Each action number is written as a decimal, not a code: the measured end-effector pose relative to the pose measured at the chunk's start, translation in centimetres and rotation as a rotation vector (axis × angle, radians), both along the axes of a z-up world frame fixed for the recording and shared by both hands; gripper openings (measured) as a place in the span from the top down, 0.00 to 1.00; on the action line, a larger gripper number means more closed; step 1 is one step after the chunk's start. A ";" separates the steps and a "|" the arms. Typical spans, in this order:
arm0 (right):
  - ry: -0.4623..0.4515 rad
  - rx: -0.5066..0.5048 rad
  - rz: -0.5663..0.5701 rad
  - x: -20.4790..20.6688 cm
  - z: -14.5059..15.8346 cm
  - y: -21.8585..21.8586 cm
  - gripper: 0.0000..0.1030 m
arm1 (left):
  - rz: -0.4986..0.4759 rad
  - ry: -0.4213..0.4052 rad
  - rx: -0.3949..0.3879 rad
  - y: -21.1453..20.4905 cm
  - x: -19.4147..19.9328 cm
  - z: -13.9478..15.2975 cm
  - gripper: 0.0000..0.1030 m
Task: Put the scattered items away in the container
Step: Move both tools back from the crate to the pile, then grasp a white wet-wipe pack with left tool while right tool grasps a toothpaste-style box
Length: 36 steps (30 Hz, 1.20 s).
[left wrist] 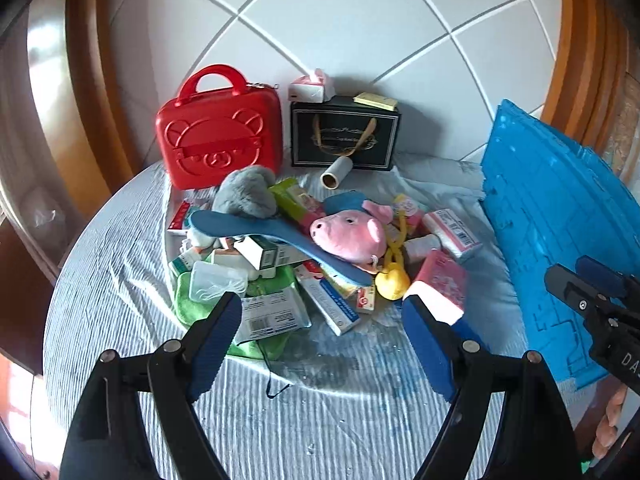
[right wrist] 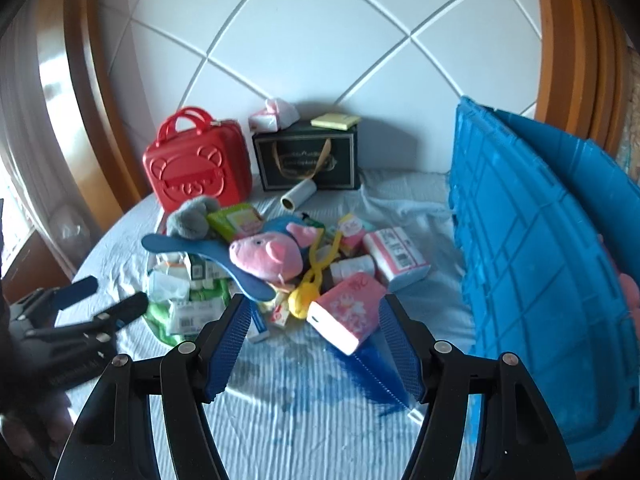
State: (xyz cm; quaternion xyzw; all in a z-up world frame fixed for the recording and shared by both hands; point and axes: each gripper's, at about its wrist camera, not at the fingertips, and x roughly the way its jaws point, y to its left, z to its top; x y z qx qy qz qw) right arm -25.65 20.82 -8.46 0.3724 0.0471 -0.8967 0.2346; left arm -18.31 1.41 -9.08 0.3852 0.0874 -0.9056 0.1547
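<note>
**Risks ahead of first pick: heaped clutter, crate tipped on its side**

Landmark: pink pig plush [left wrist: 350, 234], top of the heap on the striped bedsheet [left wrist: 120, 264].

- Left gripper [left wrist: 322, 312]: jaws apart, nothing between them, hovering on the near side of the pig.
- Right gripper [right wrist: 312, 320]: jaws apart, empty, framing the pink tissue pack [right wrist: 348, 314] just near-right of the pig.
- Blue crate [right wrist: 540, 240]: right of the pig, well apart, apparently tipped with its ribbed side showing; opening not visible.
- Blue shoehorn-like paddle [left wrist: 276, 240] lying under the pig, across the boxes.

Likely failures: pulling the pig drags the paddle and topples boxes; soft tissue pack squashing or slipping from the pads; crate unusable unless righted; grippers colliding over the narrow heap.
</note>
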 end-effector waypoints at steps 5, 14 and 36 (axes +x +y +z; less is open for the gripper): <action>-0.090 -0.003 0.049 -2.4 -3.9 -0.9 0.35 | 0.130 -0.040 0.015 -3.9 0.8 -2.9 0.20; -0.208 0.025 0.113 -4.6 -9.3 -2.4 0.35 | 0.310 -0.160 0.026 -9.2 3.7 -8.1 0.20; -0.346 0.093 -0.061 -4.1 -16.7 -11.1 0.35 | -0.041 -0.288 0.134 -13.9 -7.2 -18.3 0.20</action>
